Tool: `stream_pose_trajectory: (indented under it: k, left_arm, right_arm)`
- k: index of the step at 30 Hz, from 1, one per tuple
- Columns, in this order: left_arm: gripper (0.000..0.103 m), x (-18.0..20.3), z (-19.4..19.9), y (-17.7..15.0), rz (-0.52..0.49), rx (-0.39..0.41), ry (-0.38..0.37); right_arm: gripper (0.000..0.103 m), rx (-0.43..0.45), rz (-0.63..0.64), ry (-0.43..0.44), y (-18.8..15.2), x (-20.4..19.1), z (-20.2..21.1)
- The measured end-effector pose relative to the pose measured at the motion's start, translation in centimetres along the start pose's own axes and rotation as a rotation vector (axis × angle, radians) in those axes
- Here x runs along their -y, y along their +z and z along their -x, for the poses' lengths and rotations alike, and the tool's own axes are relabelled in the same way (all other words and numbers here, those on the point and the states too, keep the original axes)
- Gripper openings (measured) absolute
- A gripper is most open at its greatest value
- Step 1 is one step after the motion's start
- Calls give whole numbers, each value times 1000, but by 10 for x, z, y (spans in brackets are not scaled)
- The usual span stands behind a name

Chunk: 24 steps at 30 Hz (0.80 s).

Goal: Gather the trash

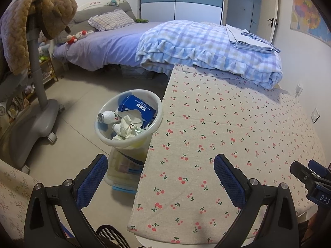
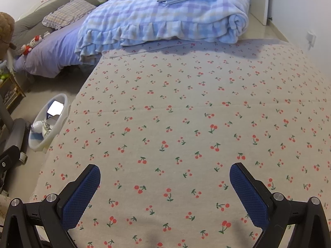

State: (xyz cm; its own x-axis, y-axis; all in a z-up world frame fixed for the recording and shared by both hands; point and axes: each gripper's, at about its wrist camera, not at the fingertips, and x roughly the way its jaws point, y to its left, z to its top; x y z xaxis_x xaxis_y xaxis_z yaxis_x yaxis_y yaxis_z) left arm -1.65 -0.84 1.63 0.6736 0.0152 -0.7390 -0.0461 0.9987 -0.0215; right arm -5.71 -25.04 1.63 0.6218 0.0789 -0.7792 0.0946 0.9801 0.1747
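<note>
A: Status?

B: Both my left tongs (image 1: pixel 160 166) and right tongs (image 2: pixel 165 174) are wide, empty. Cherry-print cloth tabletop (image 2: pixel 186 107) shows no trash.

A: Bin?

B: Translucent white plastic wastebasket (image 1: pixel 129 119), on the floor at the tabletop's left edge, holds blue carton (image 1: pixel 137 106) and crumpled tissue (image 1: pixel 126 127). I'd scan before reaching.

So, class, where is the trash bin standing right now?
The trash bin stands on the floor against the left edge of the cherry-print table, between it and the grey chair base; the right wrist view shows it far left.

A cherry-print tablecloth (image 2: pixel 186 124) fills the near right; a checked blanket (image 1: pixel 206 43) lies beyond, a pillow (image 1: pixel 110 21) far left.
</note>
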Motion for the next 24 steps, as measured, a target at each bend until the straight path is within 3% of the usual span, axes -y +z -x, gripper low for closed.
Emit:
stream_pose_trajectory:
  k: [24]
  left_arm:
    - [103,0,-5,-3,7,-33,-5]
  right_arm:
    - [103,-1,13,2,-1,-3,-1]
